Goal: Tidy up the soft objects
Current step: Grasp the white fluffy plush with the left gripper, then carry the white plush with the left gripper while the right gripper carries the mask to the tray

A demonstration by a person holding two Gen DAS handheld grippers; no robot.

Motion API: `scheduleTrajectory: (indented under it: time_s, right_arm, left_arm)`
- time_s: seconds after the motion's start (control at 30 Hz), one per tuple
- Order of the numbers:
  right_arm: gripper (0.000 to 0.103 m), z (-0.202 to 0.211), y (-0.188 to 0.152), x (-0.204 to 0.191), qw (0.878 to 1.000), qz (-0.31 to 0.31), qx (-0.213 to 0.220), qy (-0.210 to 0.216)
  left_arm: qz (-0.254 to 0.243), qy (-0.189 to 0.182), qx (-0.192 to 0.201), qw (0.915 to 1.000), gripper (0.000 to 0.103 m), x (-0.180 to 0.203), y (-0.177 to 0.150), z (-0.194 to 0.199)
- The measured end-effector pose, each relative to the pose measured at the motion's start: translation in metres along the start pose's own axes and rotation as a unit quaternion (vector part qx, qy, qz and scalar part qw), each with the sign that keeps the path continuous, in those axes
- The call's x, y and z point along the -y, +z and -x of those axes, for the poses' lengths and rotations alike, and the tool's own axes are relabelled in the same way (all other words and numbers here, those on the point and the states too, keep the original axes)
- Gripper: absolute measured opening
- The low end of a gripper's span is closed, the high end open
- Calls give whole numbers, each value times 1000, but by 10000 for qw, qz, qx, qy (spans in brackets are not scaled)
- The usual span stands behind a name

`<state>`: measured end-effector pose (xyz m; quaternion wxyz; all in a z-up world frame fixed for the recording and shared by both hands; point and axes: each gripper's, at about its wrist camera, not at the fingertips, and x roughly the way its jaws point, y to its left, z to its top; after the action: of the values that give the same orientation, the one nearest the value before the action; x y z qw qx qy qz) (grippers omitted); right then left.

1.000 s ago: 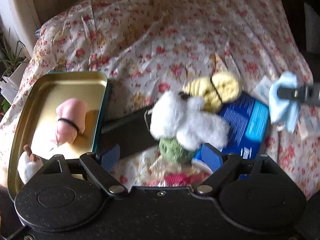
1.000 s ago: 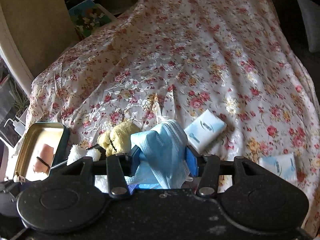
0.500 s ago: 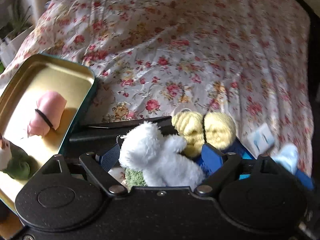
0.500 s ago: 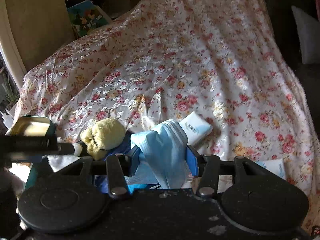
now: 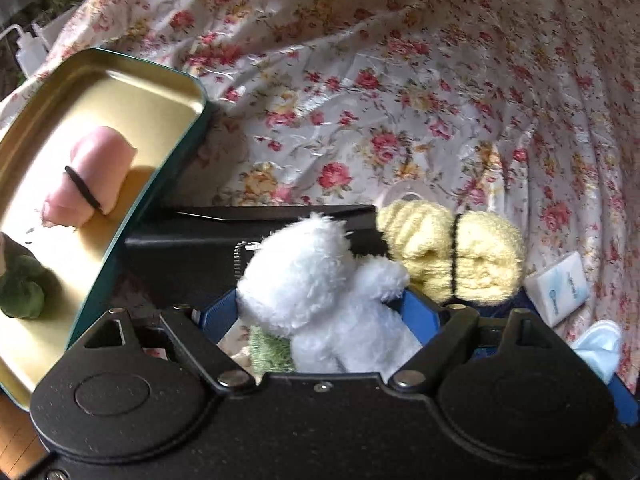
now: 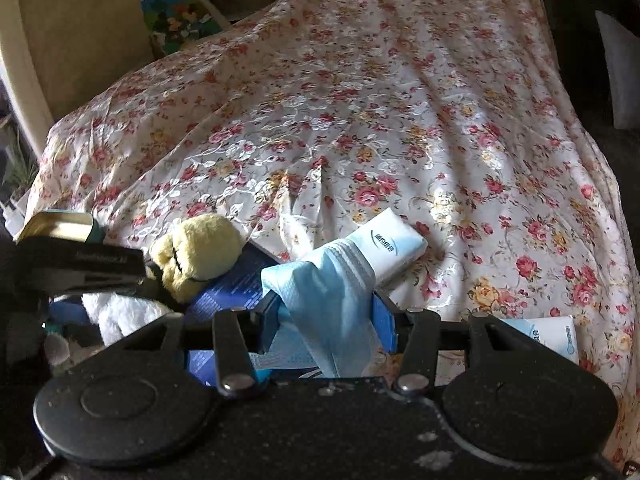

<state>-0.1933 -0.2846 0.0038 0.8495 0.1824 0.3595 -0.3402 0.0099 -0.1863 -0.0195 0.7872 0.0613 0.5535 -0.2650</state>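
The left gripper (image 5: pixel 320 312) is being closed around the white plush toy (image 5: pixel 316 280), which has been brought nearer since a second ago; a grasp seems imminent. Left of it, the tin (image 5: pixel 120 80) holds a pink roll (image 5: pixel 90 174). Only the right view shows the right gripper (image 6: pixel 324 312) clamped on a blue mask (image 6: pixel 328 300).

both tools: black plastic body w/ round caps, silver screws; left tool (image 5: pixel 320 312), right tool (image 6: pixel 326 316) blue pads.

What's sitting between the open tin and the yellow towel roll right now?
In the left wrist view, a black flat case spans from the tin to the yellow towel roll, with the white plush toy over it.
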Motion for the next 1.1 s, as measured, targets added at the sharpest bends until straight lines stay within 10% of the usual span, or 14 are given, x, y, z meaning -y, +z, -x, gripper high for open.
scheduleTrajectory:
  time_s: [0.33,0.73,1.1]
  right_arm:
    - [48,-1,-1,-4,9998,183,21,-59]
    - [48,-3,-2,-8,9992,334,34,-223]
    - [48,-5,-5,-17,9977,566,22,-363]
  left_arm:
    - [-284,-247,-32,9993,62,2,2,3]
    - [-925,-130,870,9918,62,-12,2,62]
    - [-570,199,920,9939,62,-75,9,88]
